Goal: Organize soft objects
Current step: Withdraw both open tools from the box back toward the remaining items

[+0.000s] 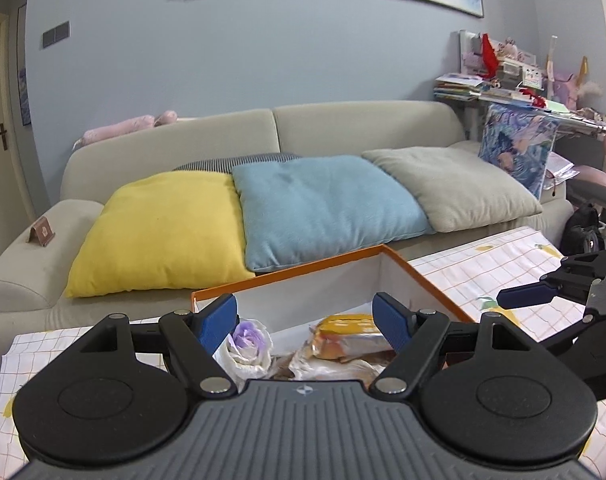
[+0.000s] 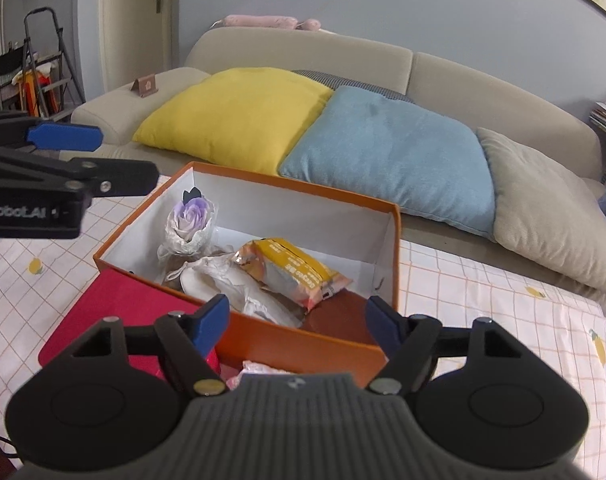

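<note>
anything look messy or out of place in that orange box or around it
Nothing is spilled or damaged. The orange box holds a purple paper rose, a yellow snack packet and crumpled white wrapping, piled loosely and overlapping. A red flat item lies half tucked under the box's near corner.

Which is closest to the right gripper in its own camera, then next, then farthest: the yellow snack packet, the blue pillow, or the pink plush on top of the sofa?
From the right gripper:
1. Yellow snack packet, inside the orange box, just ahead.
2. Blue pillow, on the sofa seat beyond the box.
3. Pink plush, atop the sofa back by the wall.
</note>
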Demonstrator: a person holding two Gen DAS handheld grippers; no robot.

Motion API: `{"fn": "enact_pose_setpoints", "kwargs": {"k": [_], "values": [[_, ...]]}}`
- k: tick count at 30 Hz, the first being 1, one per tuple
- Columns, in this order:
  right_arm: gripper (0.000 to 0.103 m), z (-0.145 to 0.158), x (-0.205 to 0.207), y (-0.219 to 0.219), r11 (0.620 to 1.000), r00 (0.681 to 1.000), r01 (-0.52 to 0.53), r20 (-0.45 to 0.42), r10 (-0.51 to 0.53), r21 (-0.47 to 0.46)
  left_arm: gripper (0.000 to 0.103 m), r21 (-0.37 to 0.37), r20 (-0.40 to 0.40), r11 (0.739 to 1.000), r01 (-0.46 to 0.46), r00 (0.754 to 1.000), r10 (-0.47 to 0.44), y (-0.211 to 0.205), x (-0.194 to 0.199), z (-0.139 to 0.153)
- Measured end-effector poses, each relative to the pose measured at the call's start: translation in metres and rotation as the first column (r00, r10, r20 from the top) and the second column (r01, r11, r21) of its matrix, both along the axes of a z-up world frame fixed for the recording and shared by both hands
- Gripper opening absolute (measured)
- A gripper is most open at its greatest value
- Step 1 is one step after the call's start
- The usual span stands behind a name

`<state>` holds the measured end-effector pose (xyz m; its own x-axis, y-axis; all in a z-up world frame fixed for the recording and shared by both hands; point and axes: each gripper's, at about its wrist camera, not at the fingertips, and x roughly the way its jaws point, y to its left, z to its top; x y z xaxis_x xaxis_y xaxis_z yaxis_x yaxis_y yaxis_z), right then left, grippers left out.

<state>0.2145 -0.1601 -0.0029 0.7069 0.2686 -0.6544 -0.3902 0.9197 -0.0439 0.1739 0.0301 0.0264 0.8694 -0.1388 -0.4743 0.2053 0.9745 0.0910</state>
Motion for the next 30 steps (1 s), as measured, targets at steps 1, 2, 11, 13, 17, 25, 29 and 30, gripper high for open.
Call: {"fn": "enact_pose_setpoints", "kwargs": {"k": [1,2,11,13,17,25,29,30], "values": [[0.075,0.001,-0.007,-0.003,1.0,1.0,0.006,0.01,-0.006,0.0,0.091,0.005,0.009,1.0,0.0,1.0,0.0,-0.002,-0.006,0.0],[0.075,0.001,-0.014,-0.005,1.0,1.0,0.01,0.02,-0.01,0.0,0.091,0.007,0.013,1.0,0.002,1.0,-0.002,-0.004,-0.013,0.001],[0.076,-0.002,-0.086,-0.029,0.998,0.993,0.065,0.095,-0.065,0.01,0.091,-0.091,-0.009,0.996,-0.019,1.0,0.018,-0.01,-0.065,-0.008],[0.08,-0.006,-0.1,-0.035,0.996,0.991,0.087,0.097,-0.088,0.018,0.091,-0.1,-0.022,0.995,-0.028,0.999,0.026,-0.01,-0.074,-0.015],[0.08,-0.017,-0.123,-0.045,0.99,0.986,0.139,0.093,-0.141,0.029,0.091,-0.153,-0.075,0.987,-0.042,0.997,0.031,-0.009,-0.09,-0.03],[0.081,-0.044,-0.146,-0.064,0.969,0.967,0.245,0.063,-0.247,0.028,0.091,-0.153,-0.123,0.987,-0.047,0.992,0.028,-0.021,-0.116,-0.059],[0.081,-0.057,-0.147,-0.069,0.962,0.962,0.272,0.036,-0.272,0.018,0.091,-0.153,-0.141,0.988,-0.036,0.99,0.014,-0.025,-0.119,-0.071],[0.083,-0.061,-0.146,-0.069,0.962,0.961,0.274,0.024,-0.275,0.015,0.091,-0.155,-0.152,0.987,-0.034,0.988,0.01,-0.026,-0.118,-0.074]]}}
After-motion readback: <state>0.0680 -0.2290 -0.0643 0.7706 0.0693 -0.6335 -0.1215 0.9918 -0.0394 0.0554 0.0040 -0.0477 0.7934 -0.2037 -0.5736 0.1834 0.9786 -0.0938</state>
